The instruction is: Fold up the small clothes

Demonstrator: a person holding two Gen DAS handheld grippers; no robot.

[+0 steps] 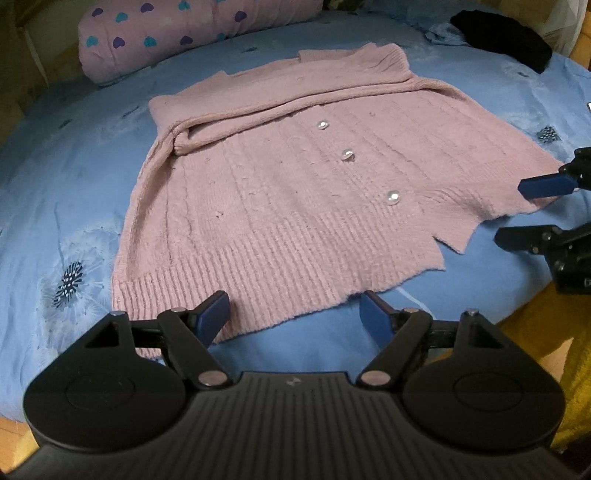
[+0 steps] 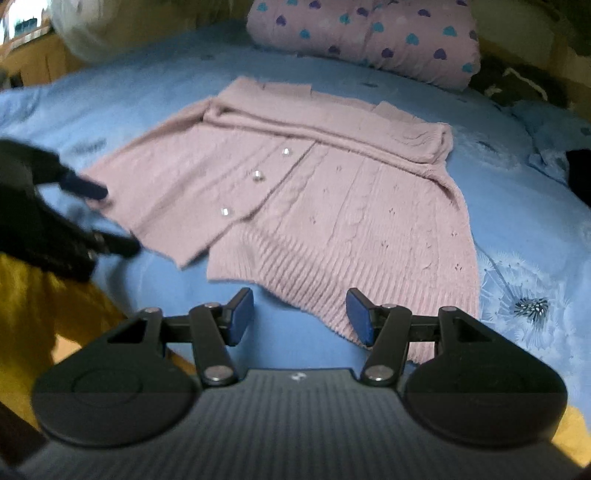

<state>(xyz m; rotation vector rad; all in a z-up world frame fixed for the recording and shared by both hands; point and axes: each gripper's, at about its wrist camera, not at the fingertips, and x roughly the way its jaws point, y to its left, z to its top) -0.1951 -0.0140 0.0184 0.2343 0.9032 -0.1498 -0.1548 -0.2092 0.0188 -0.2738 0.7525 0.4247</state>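
A pink knitted cardigan (image 1: pixel 295 192) lies flat on the blue bedsheet (image 1: pixel 55 166), buttoned, sleeves folded across its chest, ribbed hem nearest me. My left gripper (image 1: pixel 293 310) hovers open at the left half of the hem, one pad over the ribbing and the other over bare sheet. From the right wrist view it shows blurred (image 2: pixel 107 218) at the left hem corner. My right gripper (image 2: pixel 300 314) is open too, with the hem edge of the cardigan (image 2: pixel 332 221) running between its pads, unpressed. In the left wrist view the right gripper (image 1: pixel 509 211) stands at the right hem corner.
A rolled pink quilt with heart prints (image 1: pixel 184 33) (image 2: pixel 369 37) lies along the far side. A black garment (image 1: pixel 502 37) and a crumpled light-blue cloth (image 1: pixel 439 33) sit at the far right. Yellow fabric (image 1: pixel 535 332) (image 2: pixel 55 314) hangs at the bed's near edge.
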